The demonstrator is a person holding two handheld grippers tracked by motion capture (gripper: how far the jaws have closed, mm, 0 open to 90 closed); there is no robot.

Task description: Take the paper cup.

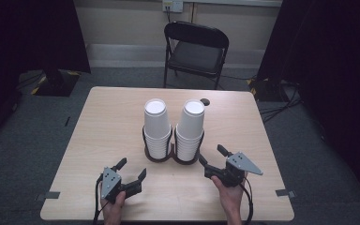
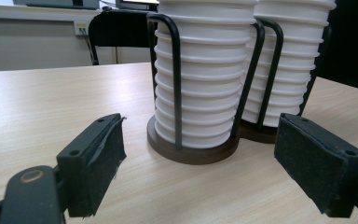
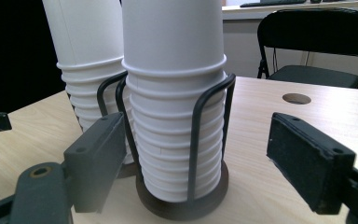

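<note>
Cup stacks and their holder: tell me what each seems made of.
Left cup stack and right cup stack: probably paper, possibly foam; matte white walls with rolled rims. Holder: dark round bases, seemingly stained wood, with thin black wire loops, likely coated metal, faintly glossy.

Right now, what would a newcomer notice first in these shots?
Two tall stacks of white paper cups, the left stack and the right stack, stand upside down side by side in a dark wire holder at the middle of the wooden table. The left claw and right claw sit open on the near side, each aimed at a stack. A black folding chair stands beyond the table.
</note>
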